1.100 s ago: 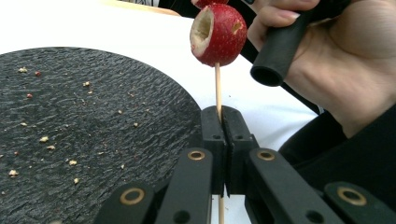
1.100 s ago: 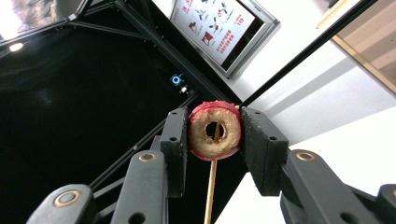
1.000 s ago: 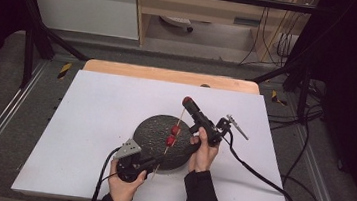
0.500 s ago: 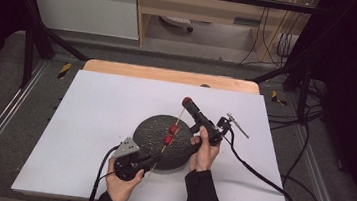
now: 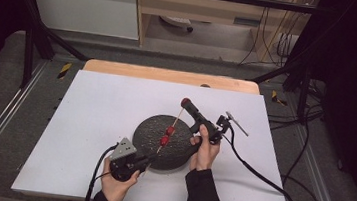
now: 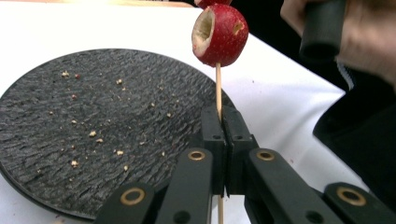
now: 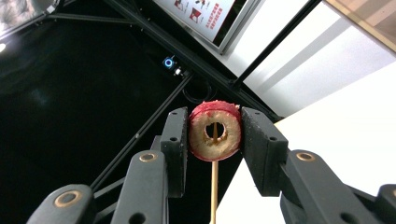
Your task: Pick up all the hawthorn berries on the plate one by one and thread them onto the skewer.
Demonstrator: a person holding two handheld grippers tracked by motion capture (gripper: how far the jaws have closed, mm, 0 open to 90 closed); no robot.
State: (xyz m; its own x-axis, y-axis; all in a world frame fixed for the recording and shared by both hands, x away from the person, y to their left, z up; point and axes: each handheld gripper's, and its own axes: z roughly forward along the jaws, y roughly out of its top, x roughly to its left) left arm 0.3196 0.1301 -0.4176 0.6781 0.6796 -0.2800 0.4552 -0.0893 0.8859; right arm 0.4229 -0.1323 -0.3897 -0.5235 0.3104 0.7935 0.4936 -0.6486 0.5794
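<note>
Since the earlier frame, the left gripper [image 5: 145, 163] has shifted slightly toward the plate [image 5: 147, 135], jaws clamped on the skewer [image 6: 218, 88]. Right gripper [image 7: 215, 140] pinches a red fruit [image 7: 215, 130], apparently a cored hawthorn.

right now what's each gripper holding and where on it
Left gripper pinches the wooden skewer near its lower end; right gripper clamps a cored red fruit by its sides.

Your high view looks forward and down on the whole table [image 5: 89, 121] from above. Your left gripper view sits close, facing along the skewer [image 6: 218, 88] over the plate [image 6: 70, 140]; your right gripper view faces upward at the same skewer.
</note>
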